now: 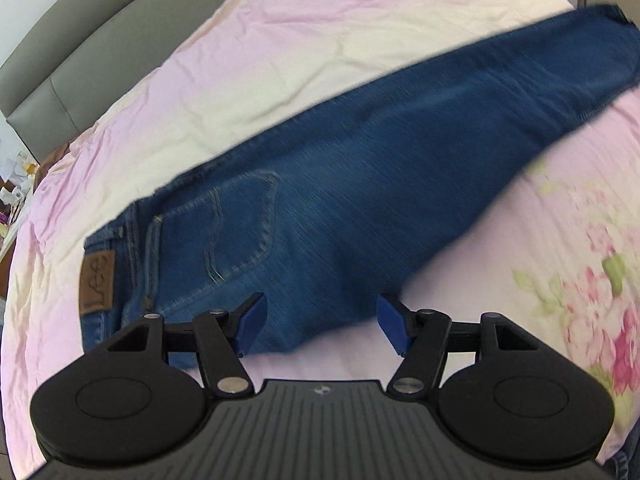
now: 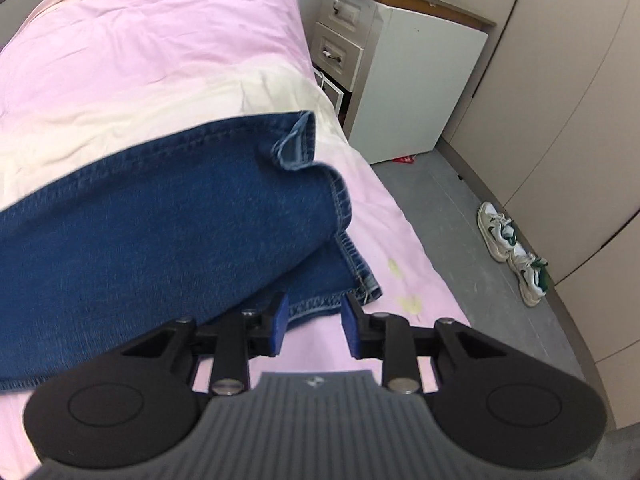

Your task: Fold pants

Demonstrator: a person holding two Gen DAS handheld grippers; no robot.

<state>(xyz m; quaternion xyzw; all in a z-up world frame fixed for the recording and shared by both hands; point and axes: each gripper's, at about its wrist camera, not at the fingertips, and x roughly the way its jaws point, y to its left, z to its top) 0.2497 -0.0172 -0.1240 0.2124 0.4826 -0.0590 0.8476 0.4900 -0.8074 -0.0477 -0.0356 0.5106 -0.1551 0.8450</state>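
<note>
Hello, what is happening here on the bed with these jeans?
A person with a handheld gripper in each hand is folding a pair of blue jeans spread across a pink bedsheet. The jeans already lie with one leg over the other. The left gripper is open at the seat end, near the back pocket. The right gripper is open at the leg hems. Neither holds fabric.

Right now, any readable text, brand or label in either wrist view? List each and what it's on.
"Lee": brown leather patch on the waistband of the jeans, seen rotated in the left wrist view.
Small round emblem on the left hand-held gripper's body: too small to read.
Red scrap on the floor by the cabinet: any print is too blurred to read.
</note>
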